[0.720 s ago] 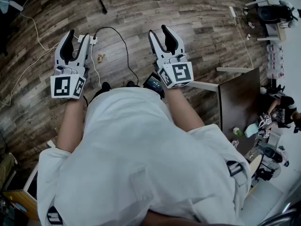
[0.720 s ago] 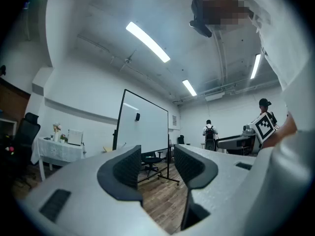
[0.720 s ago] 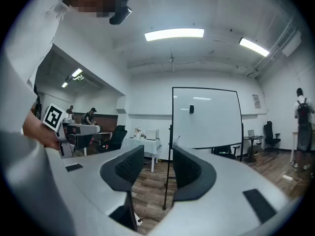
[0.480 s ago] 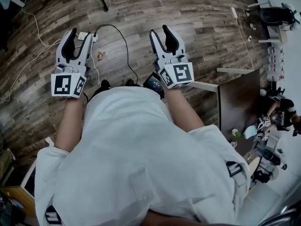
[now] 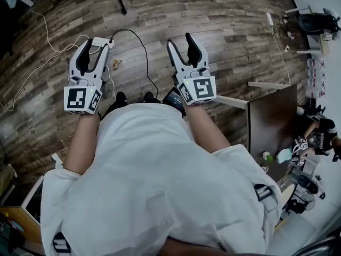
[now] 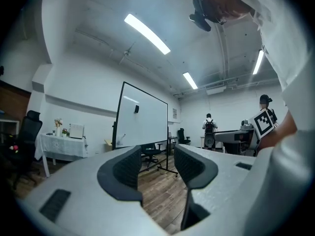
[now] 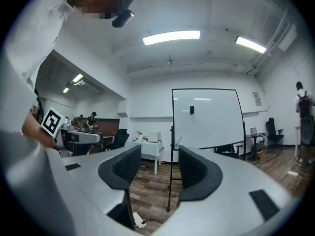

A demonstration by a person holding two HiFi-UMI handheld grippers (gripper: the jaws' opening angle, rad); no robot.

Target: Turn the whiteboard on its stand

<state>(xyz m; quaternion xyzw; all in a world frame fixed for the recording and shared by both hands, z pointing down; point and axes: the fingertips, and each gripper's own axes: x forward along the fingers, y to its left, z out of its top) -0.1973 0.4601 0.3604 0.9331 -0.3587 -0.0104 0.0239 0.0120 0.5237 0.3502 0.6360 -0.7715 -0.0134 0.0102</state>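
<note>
The whiteboard [image 6: 142,114] stands on its wheeled black stand well across the room, seen edge-on from the left gripper view. In the right gripper view the whiteboard [image 7: 206,117] faces me more squarely, with a small dark object stuck near its top. Both grippers are held level in front of my body, far from the board. My left gripper [image 5: 94,48] is open, with only floor showing between the jaws of the left gripper [image 6: 157,168]. My right gripper [image 5: 181,41] is likewise open and empty, as the right gripper [image 7: 155,168] shows in its own view.
A power strip [image 5: 101,41] with trailing cables lies on the wooden floor under my left gripper. A dark table [image 5: 272,127] stands at my right. A cloth-covered table [image 6: 61,144], office chairs and a person [image 6: 210,129] are farther back.
My left gripper has drifted a little to the right and lower in the head view. The right gripper has barely moved. Both stay open and empty.
</note>
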